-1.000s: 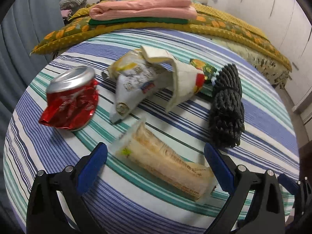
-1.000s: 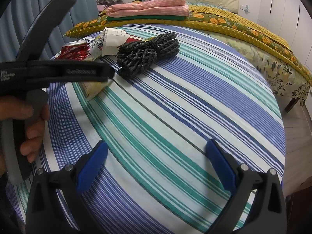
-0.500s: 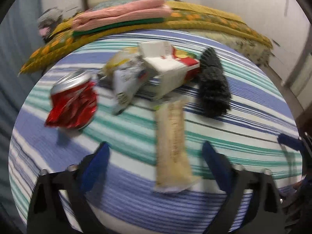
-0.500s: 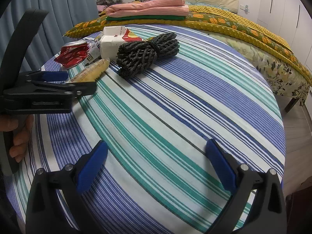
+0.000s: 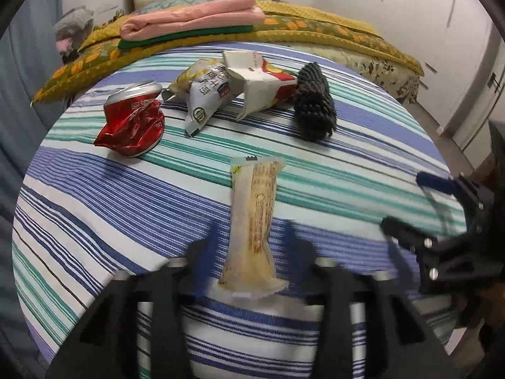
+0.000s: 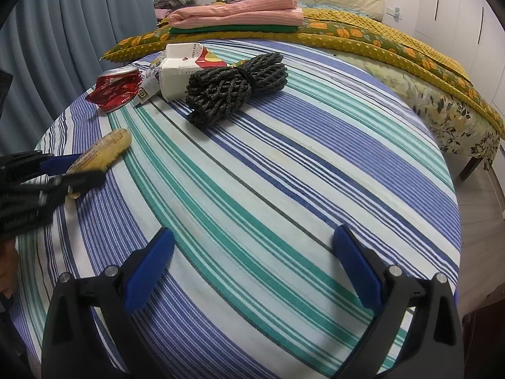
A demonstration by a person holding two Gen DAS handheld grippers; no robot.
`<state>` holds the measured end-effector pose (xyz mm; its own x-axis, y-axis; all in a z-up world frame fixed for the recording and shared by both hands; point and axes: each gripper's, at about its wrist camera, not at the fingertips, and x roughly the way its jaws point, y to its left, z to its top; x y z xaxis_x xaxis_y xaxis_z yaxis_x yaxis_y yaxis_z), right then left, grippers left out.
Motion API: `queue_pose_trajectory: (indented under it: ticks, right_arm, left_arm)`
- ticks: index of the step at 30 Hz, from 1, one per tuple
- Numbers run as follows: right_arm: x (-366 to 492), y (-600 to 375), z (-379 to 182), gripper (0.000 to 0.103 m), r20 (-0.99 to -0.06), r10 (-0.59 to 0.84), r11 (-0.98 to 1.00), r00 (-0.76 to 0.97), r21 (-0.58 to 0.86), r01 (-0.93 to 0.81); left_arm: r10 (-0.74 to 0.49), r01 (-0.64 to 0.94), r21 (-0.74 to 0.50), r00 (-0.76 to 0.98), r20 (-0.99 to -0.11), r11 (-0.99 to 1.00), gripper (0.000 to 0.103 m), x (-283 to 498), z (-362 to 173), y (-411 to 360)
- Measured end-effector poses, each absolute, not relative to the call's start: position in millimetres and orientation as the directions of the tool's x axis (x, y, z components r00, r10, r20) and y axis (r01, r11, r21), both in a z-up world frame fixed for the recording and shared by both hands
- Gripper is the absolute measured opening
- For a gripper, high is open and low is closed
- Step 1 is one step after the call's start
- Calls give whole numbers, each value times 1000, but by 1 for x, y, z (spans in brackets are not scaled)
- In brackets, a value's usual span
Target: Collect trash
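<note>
The work surface is a round table covered in a woven cloth point(image 6: 284, 170) with blue, green and white stripes. All positions below are given relative to the black rope bundle point(image 6: 236, 87), a coil of thick braided cord cinched at its middle.

Trash items, four in total:
- One crushed red aluminium can point(image 5: 132, 120), dented and creased, silver top intact. It lies well to the left of the rope bundle.
- One crumpled foil snack bag point(image 5: 202, 94), silver and yellow with printed text, between the can and the rope bundle.
- One torn white cardboard carton point(image 5: 258, 85) with red print, flattened and bent, touching the rope bundle on its left side.
- One long, narrow snack wrapper point(image 5: 255, 218) of pale translucent film with crimped ends, nearer the cameras than the rope bundle and apart from it.

Left gripper point(image 5: 249, 246): black frame, blue pads. Its jaws have just been closing and stand about half open on either side of the near end of the snack wrapper. The view is blurred; pad contact cannot be confirmed.

Right gripper point(image 6: 252, 265): jaws wide apart, nothing between them, above bare cloth nearer the cameras than the rope bundle.
</note>
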<state>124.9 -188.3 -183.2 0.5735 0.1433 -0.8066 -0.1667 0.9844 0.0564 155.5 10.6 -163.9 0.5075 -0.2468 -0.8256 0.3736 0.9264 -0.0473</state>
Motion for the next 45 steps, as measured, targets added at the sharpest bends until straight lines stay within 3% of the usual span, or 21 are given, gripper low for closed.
queue_pose_trajectory:
  ticks: [1, 8, 16, 19, 22, 23, 25, 28, 35, 39, 45]
  right_arm:
    - [125, -188, -183, 97, -807, 143, 984, 573, 57, -166]
    - [126, -193, -183, 98, -802, 165, 983, 575, 85, -163]
    - [184, -182, -146, 97, -760, 250, 967, 600, 222, -122]
    - [219, -149, -153, 97, -790, 265, 964, 553, 219, -149]
    - [242, -136, -168, 95, -820, 165, 986, 548, 138, -91]
    - [245, -138, -170, 92, -816, 139, 990, 561, 123, -67]
    - [246, -147, -173, 48, -819, 116, 993, 562, 114, -40]
    - [231, -165, -167, 41, -811, 156, 988, 564, 136, -77]
    - [143, -191, -146, 41, -810, 288, 942, 511, 142, -305]
    - [109, -197, -158, 45, -835, 278, 935, 475, 123, -332]
    - [85, -209, -169, 75, -815, 277, 950, 509, 153, -272]
  left_arm:
    - [-230, 375, -25, 512, -828, 927, 78, 154, -166, 9]
    - [-190, 370, 23, 529, -827, 929, 96, 156, -172, 11]
    - [-190, 353, 12, 532, -825, 935, 99, 159, -173, 14]
    - [-192, 354, 10, 531, -825, 935, 99, 160, -172, 14]
    - [-193, 353, 8, 531, -825, 936, 99, 159, -172, 14]
    - [-194, 353, 7, 530, -825, 936, 99, 159, -172, 14]
    - [-194, 353, 7, 530, -825, 936, 99, 159, -172, 14]
    - [-194, 352, 7, 530, -825, 936, 99, 159, -172, 14]
    - [-193, 352, 7, 531, -825, 936, 99, 159, -172, 14]
    - [-193, 352, 8, 531, -825, 936, 99, 160, -172, 14]
    - [-192, 352, 8, 531, -825, 936, 99, 159, -172, 14]
